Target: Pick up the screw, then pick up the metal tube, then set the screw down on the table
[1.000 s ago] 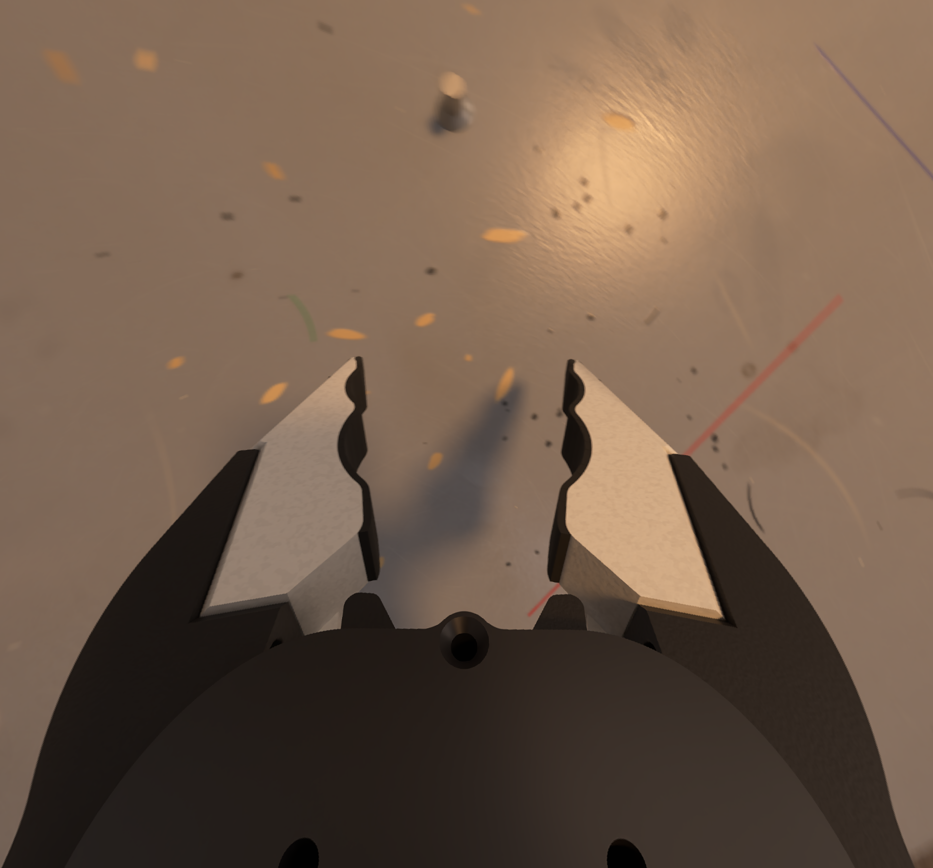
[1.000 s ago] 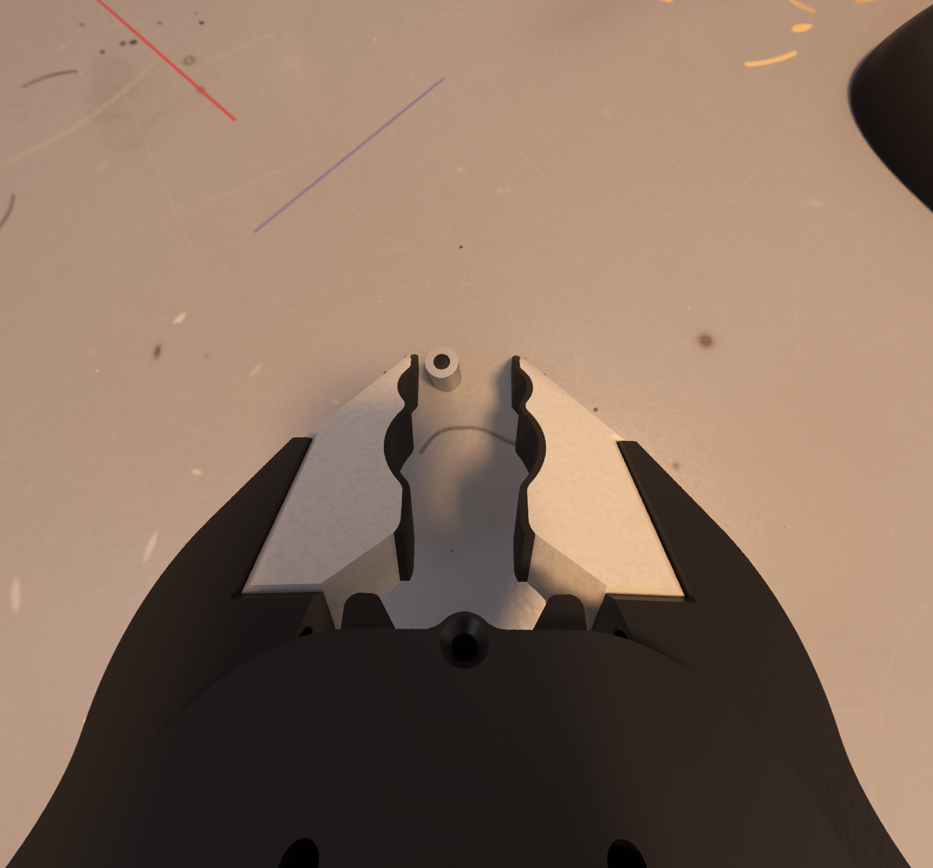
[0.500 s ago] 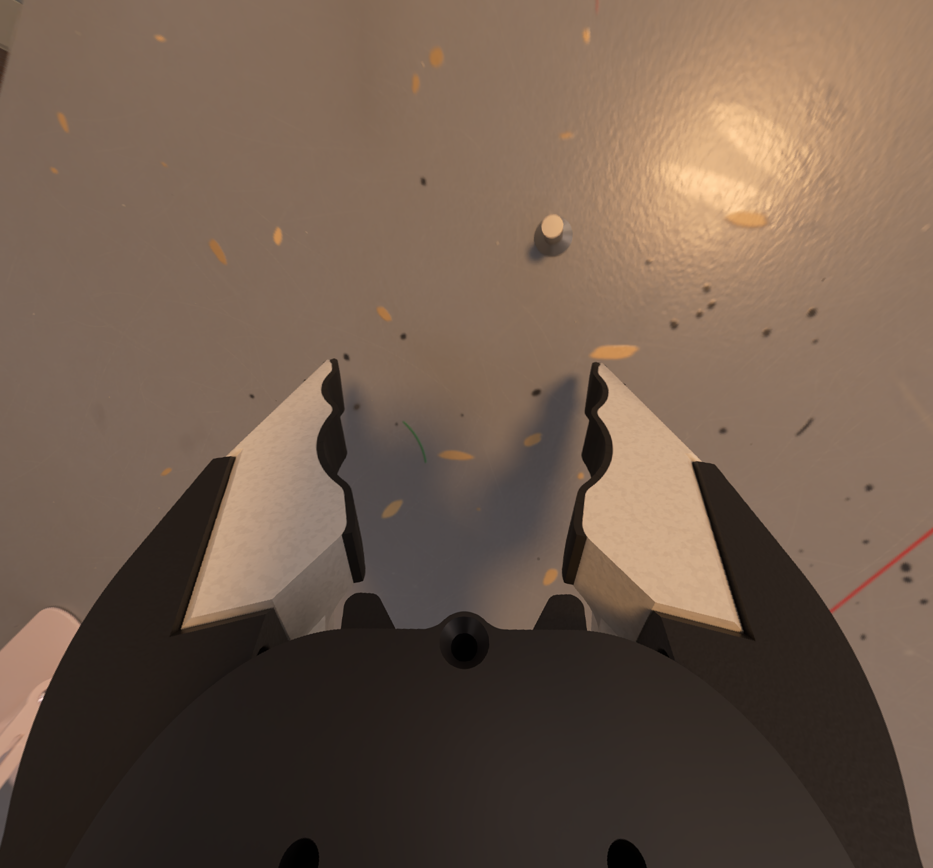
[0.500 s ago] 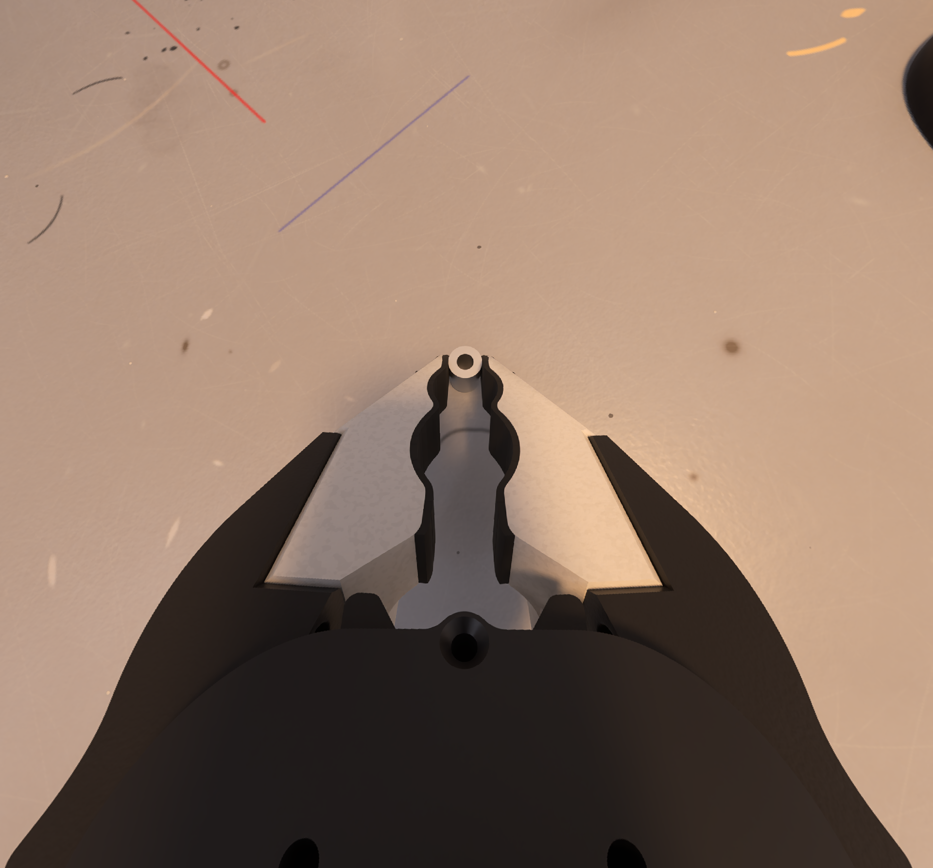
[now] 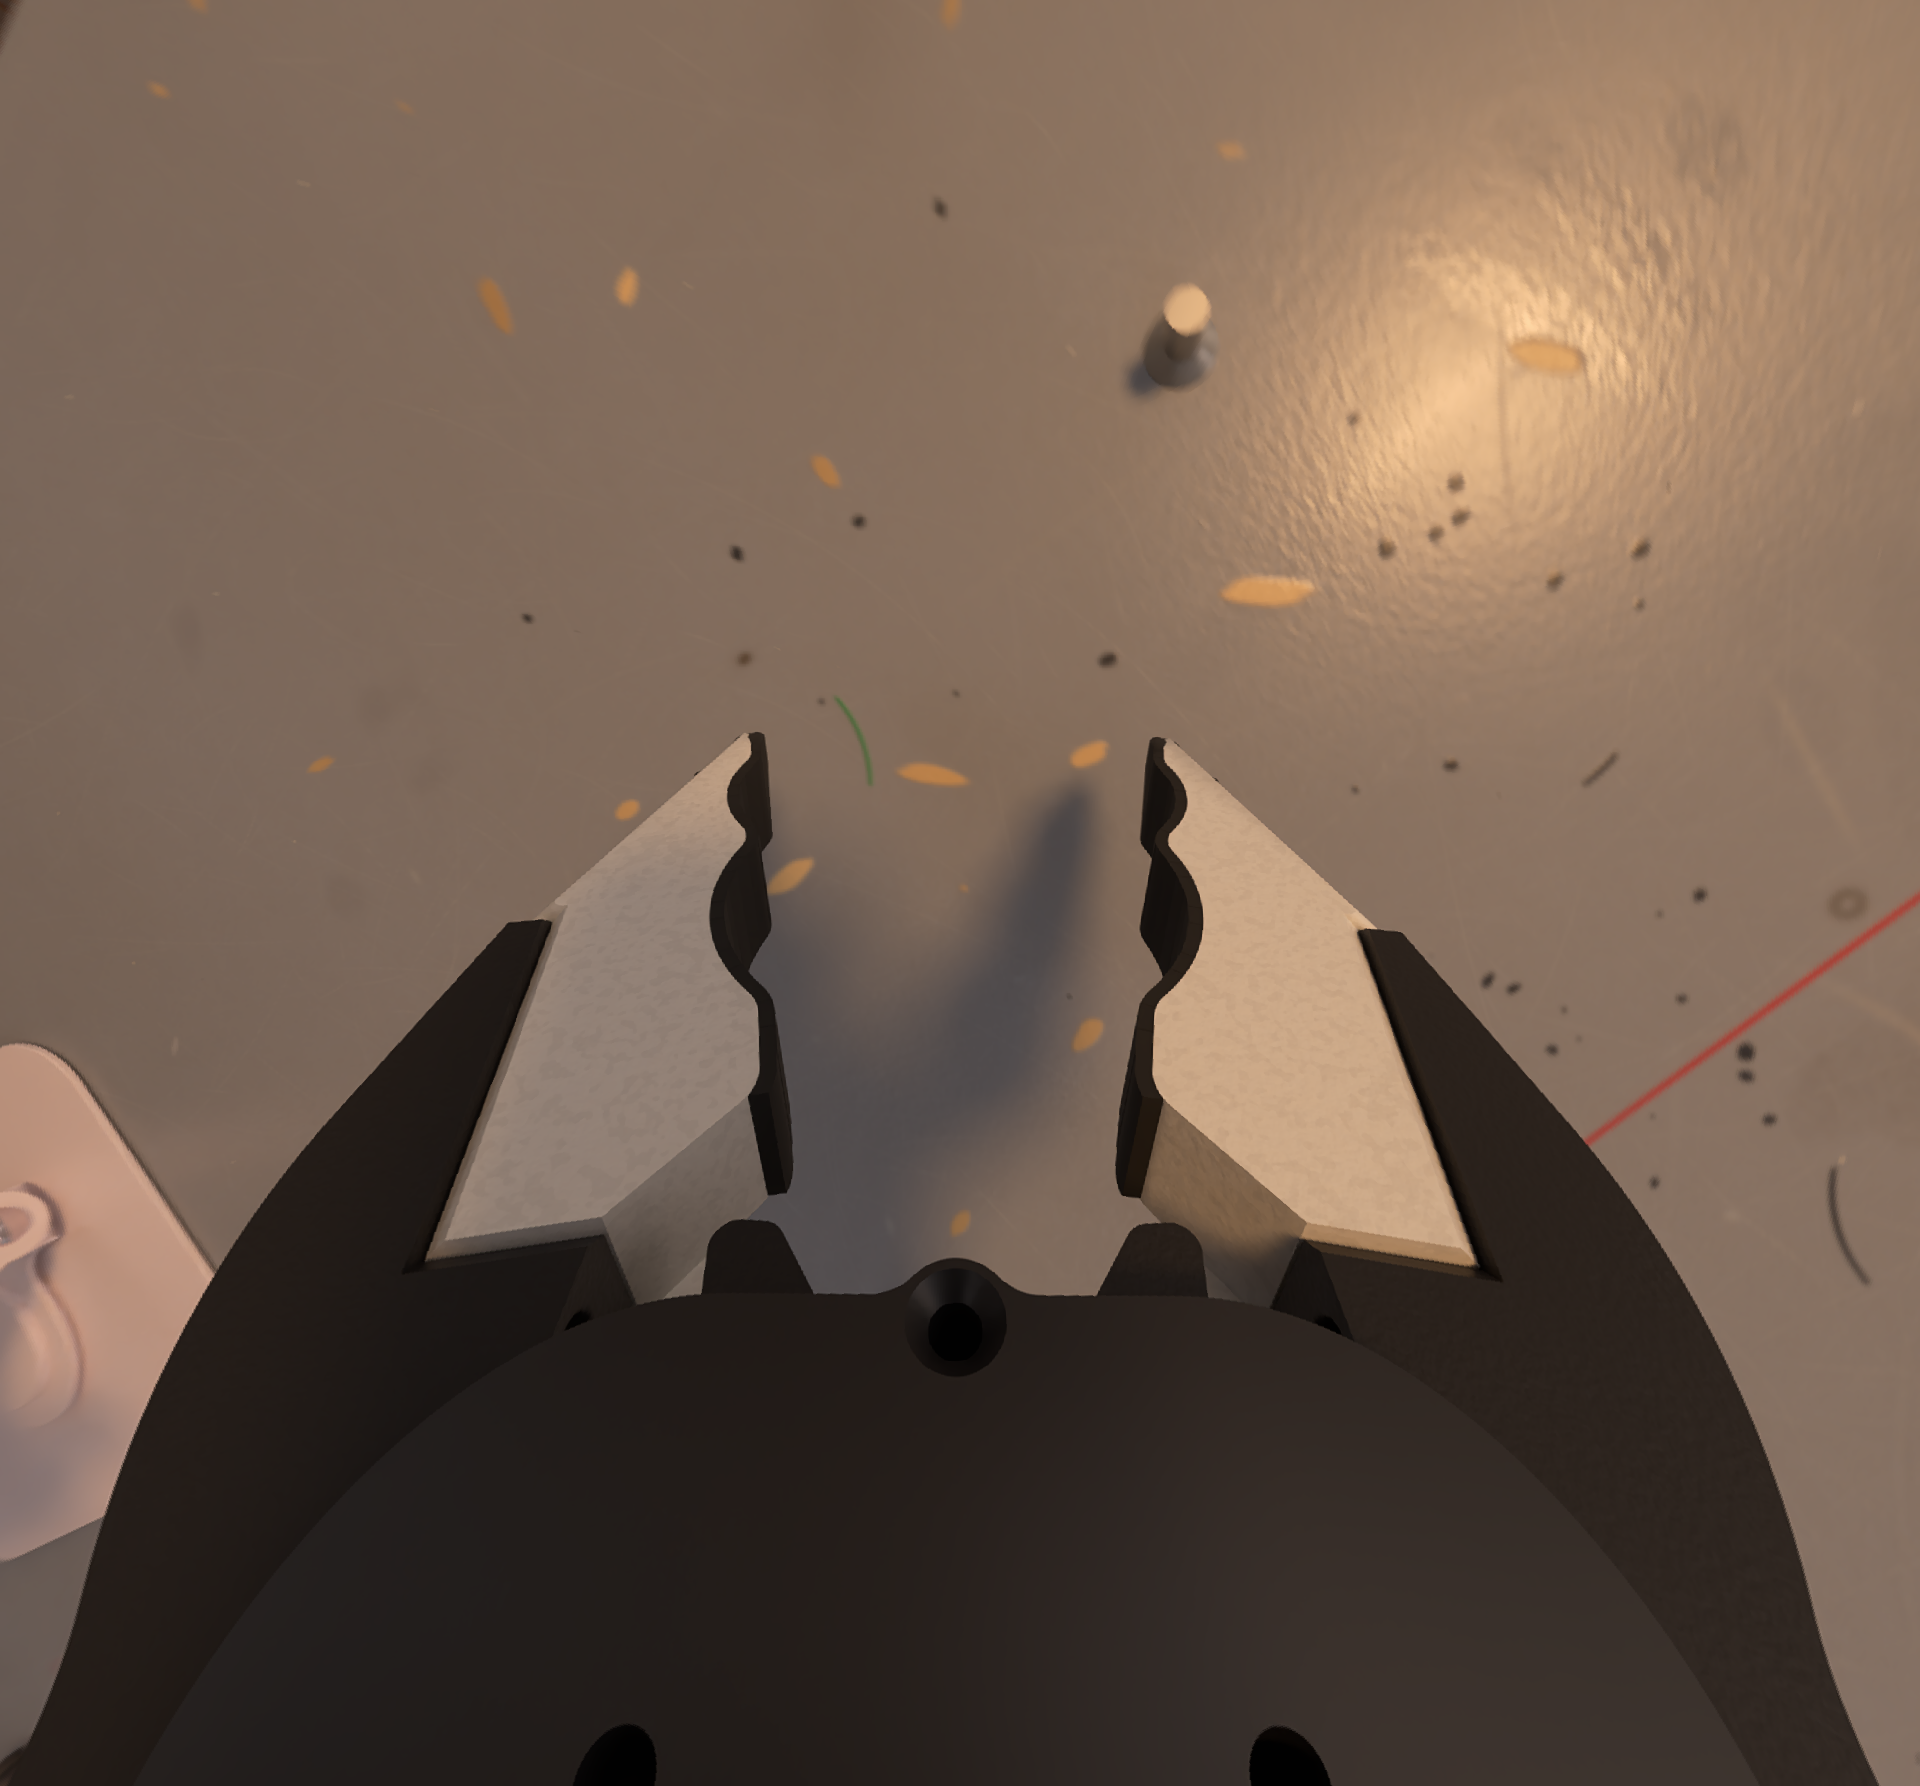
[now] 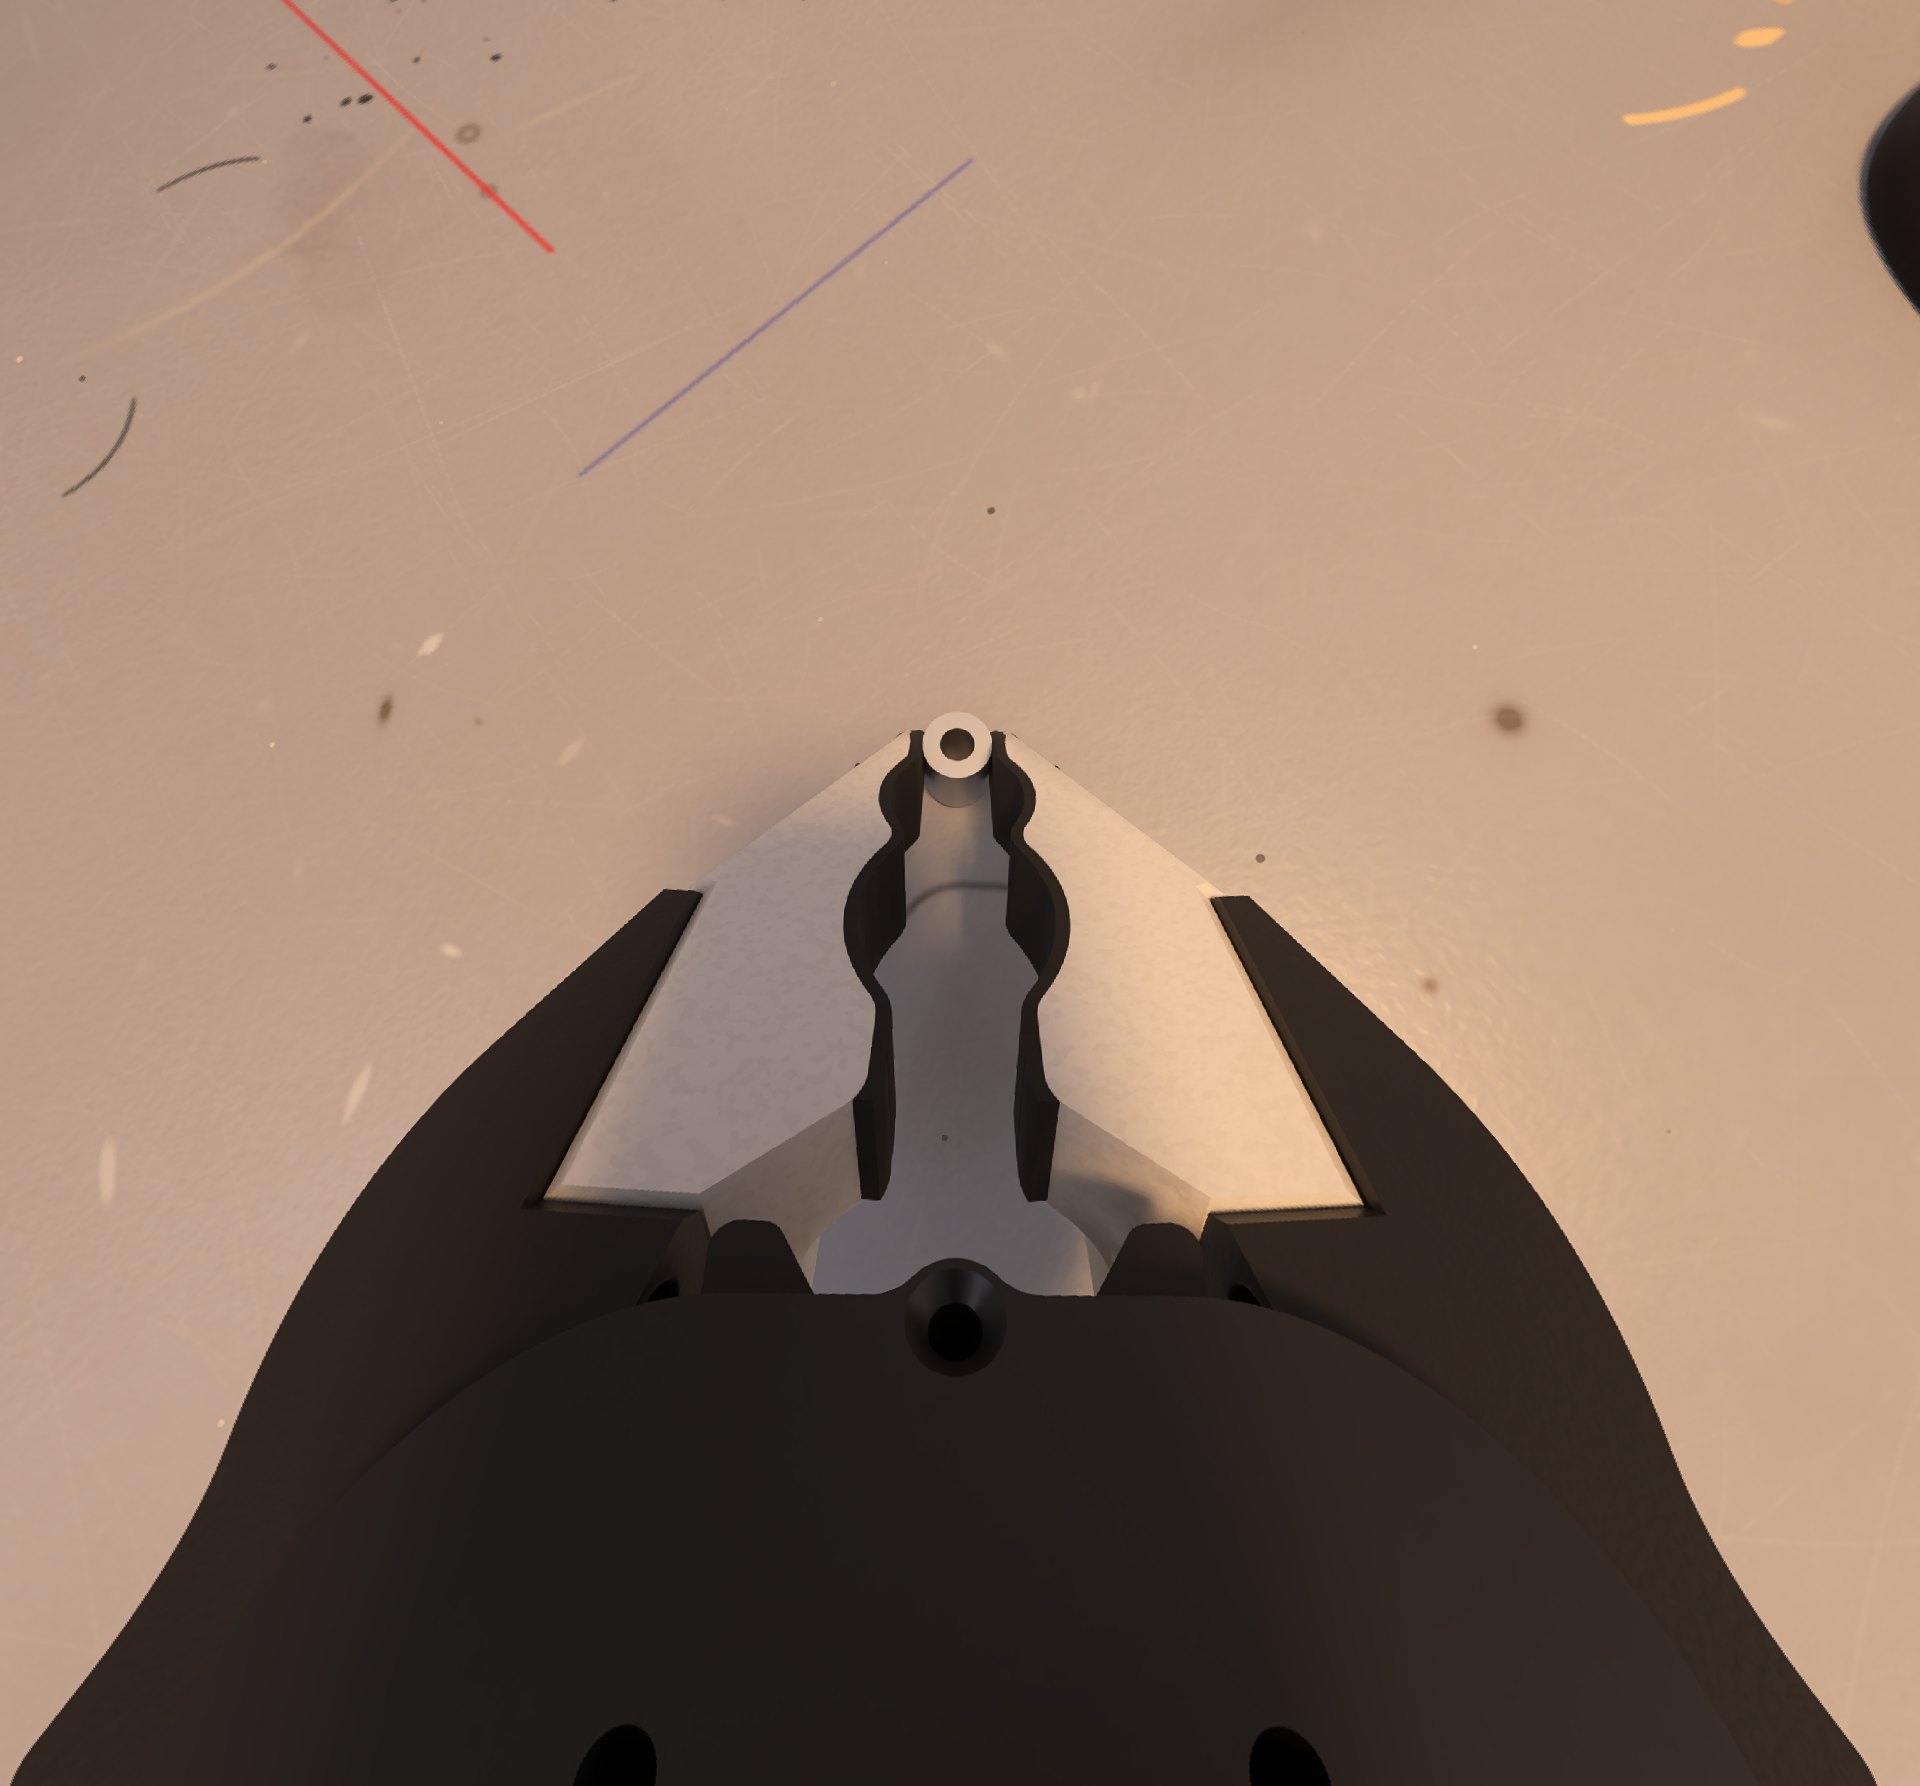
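Note:
In the left wrist view a small grey screw (image 5: pixel 1179 339) stands on its head on the speckled tan table, shank up, ahead and a little right of my left gripper (image 5: pixel 951 749). That gripper is open and empty, well short of the screw. In the right wrist view a short metal tube (image 6: pixel 956 754) stands upright, its hollow end facing the camera. My right gripper (image 6: pixel 956 744) is shut on the tube at the fingertips, close over the table.
A pale pink object (image 5: pixel 62 1289) with a rounded lump sits at the left edge of the left wrist view. A dark shape (image 6: pixel 1896 198), maybe the other gripper, shows at the right edge of the right wrist view. Coloured lines and specks mark the table.
My right gripper closed from part open onto the tube. My left gripper moved over the table; the screw shifted across its view, and the pink object came into view at lower left.

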Motion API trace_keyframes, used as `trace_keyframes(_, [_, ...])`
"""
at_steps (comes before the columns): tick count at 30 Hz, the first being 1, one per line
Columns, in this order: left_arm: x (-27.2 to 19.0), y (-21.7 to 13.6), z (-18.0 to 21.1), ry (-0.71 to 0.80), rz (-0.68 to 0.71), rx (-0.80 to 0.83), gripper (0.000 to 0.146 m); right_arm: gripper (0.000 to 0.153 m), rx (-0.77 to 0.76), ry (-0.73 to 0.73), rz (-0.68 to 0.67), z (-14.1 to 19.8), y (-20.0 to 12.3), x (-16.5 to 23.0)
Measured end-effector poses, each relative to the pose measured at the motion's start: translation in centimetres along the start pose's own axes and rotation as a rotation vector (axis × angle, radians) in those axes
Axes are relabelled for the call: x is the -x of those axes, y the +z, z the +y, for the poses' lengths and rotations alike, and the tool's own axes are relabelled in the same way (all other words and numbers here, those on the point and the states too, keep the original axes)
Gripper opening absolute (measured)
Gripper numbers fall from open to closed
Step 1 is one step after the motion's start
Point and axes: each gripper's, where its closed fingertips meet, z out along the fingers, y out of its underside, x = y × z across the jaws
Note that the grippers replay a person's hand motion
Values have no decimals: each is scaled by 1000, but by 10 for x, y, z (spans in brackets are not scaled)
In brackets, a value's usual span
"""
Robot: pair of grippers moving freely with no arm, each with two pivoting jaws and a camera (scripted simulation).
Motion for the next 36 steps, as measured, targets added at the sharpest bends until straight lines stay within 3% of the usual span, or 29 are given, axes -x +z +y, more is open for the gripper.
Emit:
trace_keyframes(6, [15, 3, -26, -107, 56, -140, 62, 12, 8, -2, 11, 0, 0, -1])
trace_keyframes(9, [-1, 11, -48, -47, 149, -179, 58, 12, 8, -4, 23, 0, 0, -1])
trace_keyframes(13, [-21, 42, -45, 50, 219, -29, 55, 12, 8, -7, 28, 0, 0, -2])
trace_keyframes(16, [-44, 35, -22, 76, 366, 116, 45, 12, 6, -9, 34, 0, 0, -2])
trace_keyframes(18, [-41, 29, -22, 107, 306, 97, 44, 12, 4, -14, 37, 0, 0, -2])
trace_keyframes(22, [-40, 29, -69, 48, 367, -122, 46, 12, 11, -20, 17, 0, 1, -1])
trace_keyframes(24, [-39, 41, -78, 81, 365, -131, 45, 12, 10, -19, 15, 0, 1, -1])
trace_keyframes(26, [-39, 58, -72, 118, 332, -59, 39, 12, 8, -21, 20, 0, 1, -1])
trace_keyframes(29, [-46, 55, -57, 90, 359, -30, 19, 12, 3, -24, 23, 0, 1, 0])
trace_keyframes(33, [-38, 44, -28, 89, 285, 21, 17, 12, 5, -21, 16, 0, 1, 0])
trace_keyframes(36, [-26, 41, -23, 73, 240, 11, 24, 12, 8, -21, 8, 0, 1, 0])
